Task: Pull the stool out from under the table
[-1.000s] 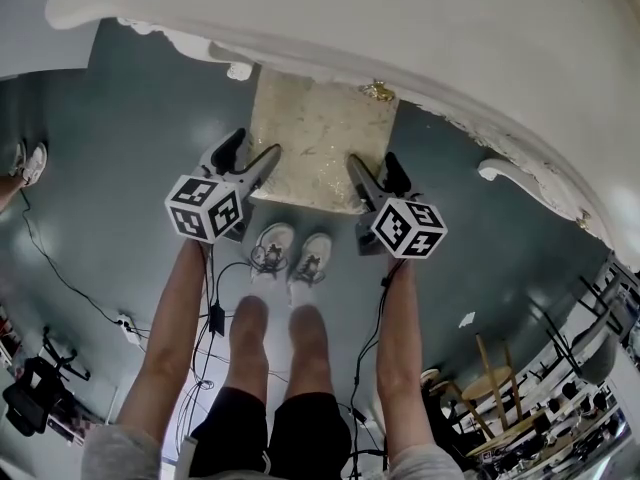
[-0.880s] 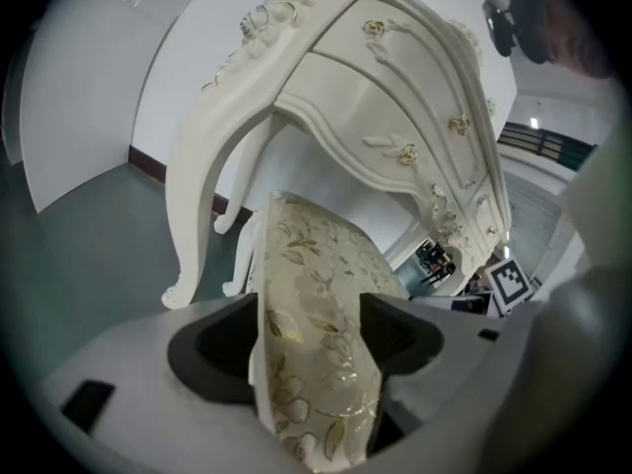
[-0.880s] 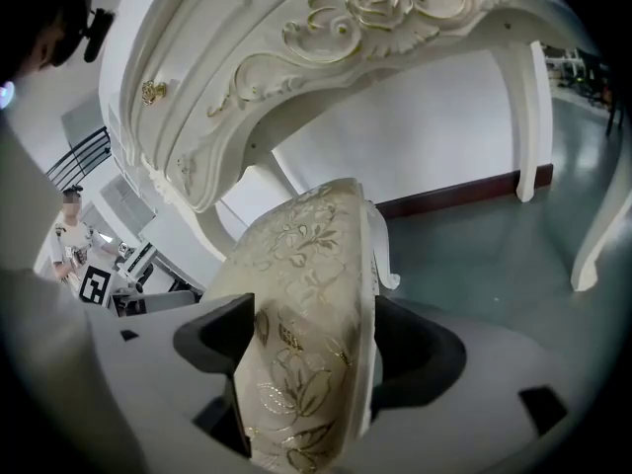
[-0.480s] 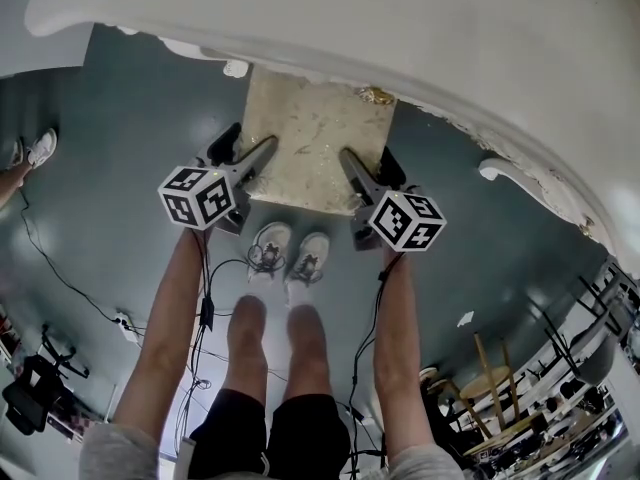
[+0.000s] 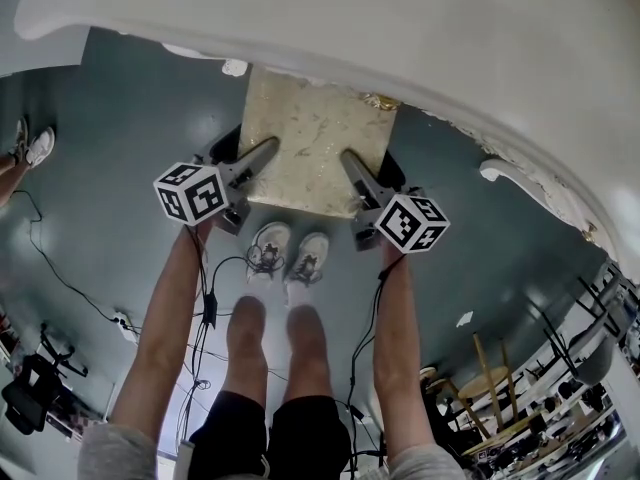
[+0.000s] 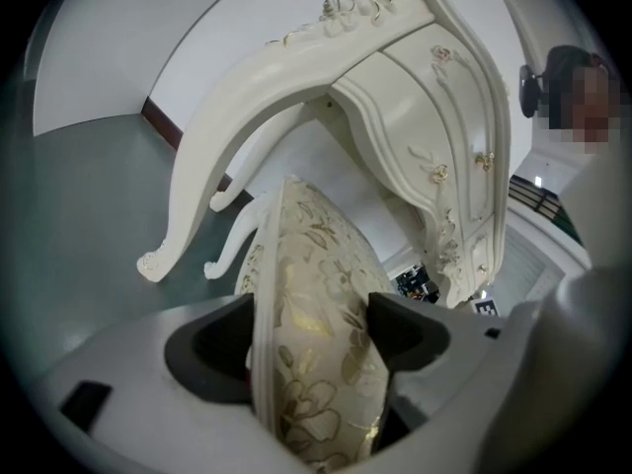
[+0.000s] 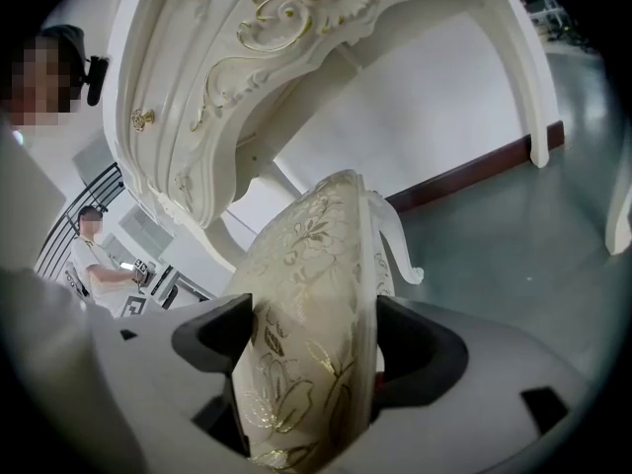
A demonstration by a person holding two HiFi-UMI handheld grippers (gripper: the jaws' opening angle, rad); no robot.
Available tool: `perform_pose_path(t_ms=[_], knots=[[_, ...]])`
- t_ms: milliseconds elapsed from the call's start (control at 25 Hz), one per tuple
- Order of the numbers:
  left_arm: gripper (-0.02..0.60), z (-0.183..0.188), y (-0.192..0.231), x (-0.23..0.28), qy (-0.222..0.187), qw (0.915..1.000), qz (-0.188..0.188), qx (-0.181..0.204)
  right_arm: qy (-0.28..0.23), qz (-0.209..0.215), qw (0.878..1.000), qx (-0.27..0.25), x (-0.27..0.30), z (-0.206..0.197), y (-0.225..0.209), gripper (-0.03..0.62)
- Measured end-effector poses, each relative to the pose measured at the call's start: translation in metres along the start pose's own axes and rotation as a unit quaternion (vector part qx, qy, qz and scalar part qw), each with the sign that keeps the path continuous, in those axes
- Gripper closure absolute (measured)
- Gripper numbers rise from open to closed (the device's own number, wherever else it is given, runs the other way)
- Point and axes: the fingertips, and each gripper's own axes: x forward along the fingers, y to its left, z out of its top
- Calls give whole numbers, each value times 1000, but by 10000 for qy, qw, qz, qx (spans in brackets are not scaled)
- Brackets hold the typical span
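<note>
Gripping the stool [image 5: 315, 138] from both sides, with the left gripper [image 5: 250, 148] on one side edge of the seat and the right gripper [image 5: 368, 166] on the opposite edge. Along the left gripper's own jaws: set over the seat's edge, one pad against the white rim [image 6: 259, 294] and the other against the gold-flowered cushion [image 6: 316, 265]. Just been spreading wider, yet touching the seat on both faces. Along the right gripper's jaws: closed the same way, with the dark pads [image 7: 212, 336] pressed to the rim and the cushion and no gap left on either side. Beyond both sets of tips, reaching on under the carved white table [image 5: 400, 28], far end of the seat tucked beneath the tabletop and near end out in the open between the two tools. Ahead of the left tips and off to the side of the seat, a curled table leg [image 6: 188, 205] planted on the grey-green floor [image 5: 120, 118]. Behind the tools, white shoes [image 5: 290, 251] just short of the seat's near edge.
</note>
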Motion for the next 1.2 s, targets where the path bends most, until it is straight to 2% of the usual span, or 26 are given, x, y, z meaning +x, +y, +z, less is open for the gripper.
perform_pose_path(t_ms=[280, 560, 960, 1200], knots=[[219, 0, -1, 0, 53, 9999, 45, 97, -27, -140, 9999, 20, 1, 0, 0, 210], [222, 2, -6, -3, 76, 9991, 211, 372, -88, -345, 9993, -78, -6, 0, 2, 210], [227, -7, -35, -11, 362, 9983, 259, 385, -228, -585, 9979, 170, -43, -4, 3, 210], [227, -24, -65, -15, 584, 9968, 114, 525, -429, -754, 9956, 351, -84, -14, 0, 210]])
